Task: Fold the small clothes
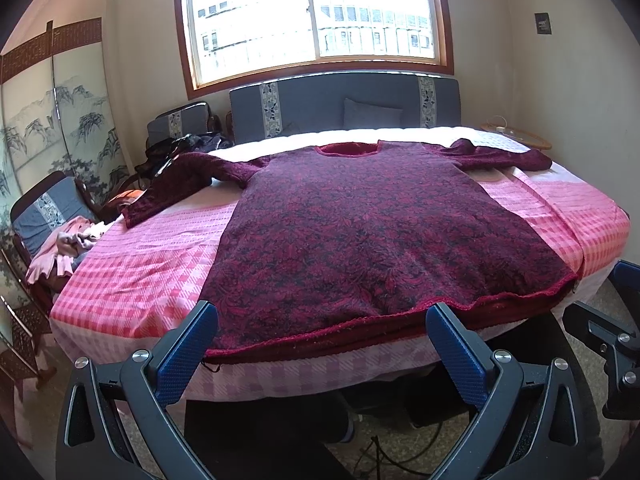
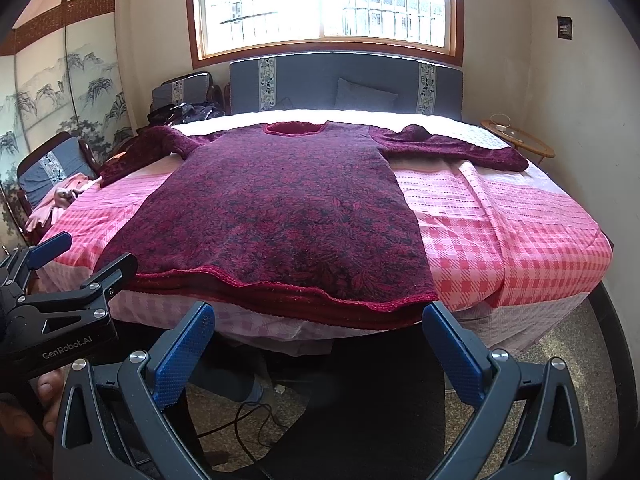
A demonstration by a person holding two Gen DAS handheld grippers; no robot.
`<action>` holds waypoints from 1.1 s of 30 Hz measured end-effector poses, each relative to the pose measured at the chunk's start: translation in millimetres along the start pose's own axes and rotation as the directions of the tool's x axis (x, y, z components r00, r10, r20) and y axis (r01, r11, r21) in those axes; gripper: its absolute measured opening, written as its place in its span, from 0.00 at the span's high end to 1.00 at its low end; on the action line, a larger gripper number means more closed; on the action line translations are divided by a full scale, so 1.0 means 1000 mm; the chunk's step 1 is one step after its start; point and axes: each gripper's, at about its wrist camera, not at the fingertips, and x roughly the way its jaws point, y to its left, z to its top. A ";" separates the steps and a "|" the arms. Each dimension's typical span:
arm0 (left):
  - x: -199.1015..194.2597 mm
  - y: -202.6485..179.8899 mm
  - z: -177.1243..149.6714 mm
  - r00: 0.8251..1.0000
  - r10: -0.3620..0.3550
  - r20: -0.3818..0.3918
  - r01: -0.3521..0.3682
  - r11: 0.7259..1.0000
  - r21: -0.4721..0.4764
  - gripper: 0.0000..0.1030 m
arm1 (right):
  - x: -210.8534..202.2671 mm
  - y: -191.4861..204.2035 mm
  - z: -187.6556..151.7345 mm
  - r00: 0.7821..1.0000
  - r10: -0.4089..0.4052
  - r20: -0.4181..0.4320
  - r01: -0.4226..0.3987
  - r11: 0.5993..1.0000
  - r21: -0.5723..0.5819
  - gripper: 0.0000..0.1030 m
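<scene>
Maroon sweater [image 1: 360, 232] flat on pink checked cloth [image 1: 140, 272], sleeves spread, hem at near edge, left gripper [image 1: 322, 312] and right gripper [image 2: 318, 312] both wide open, seemingly just short of hem

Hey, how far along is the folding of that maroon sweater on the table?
Done: the sweater lies spread flat on the pink checked cloth, both sleeves out to the sides. In hand: nothing; the left gripper and right gripper are open at the near hem, gripping no fabric. Left: every fold, sleeves and body.
</scene>
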 end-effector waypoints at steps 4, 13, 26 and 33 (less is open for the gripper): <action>0.000 -0.002 0.003 1.000 0.008 0.000 -0.008 1.000 0.009 0.00 | 0.000 0.000 0.000 1.000 0.001 -0.001 -0.001 1.000 -0.002 0.00; 0.003 -0.006 0.009 1.000 0.028 -0.006 -0.027 0.999 0.025 0.00 | 0.002 0.002 0.003 1.000 0.010 0.001 -0.010 1.000 -0.015 0.00; 0.007 -0.007 0.021 0.999 0.048 -0.006 -0.048 0.998 0.036 0.00 | 0.005 0.001 0.009 1.000 0.029 0.000 -0.029 1.000 -0.010 0.00; 0.009 -0.008 0.026 0.998 0.054 -0.015 -0.053 0.998 0.038 0.00 | 0.009 0.000 0.011 0.999 0.038 -0.012 -0.038 0.999 -0.010 0.00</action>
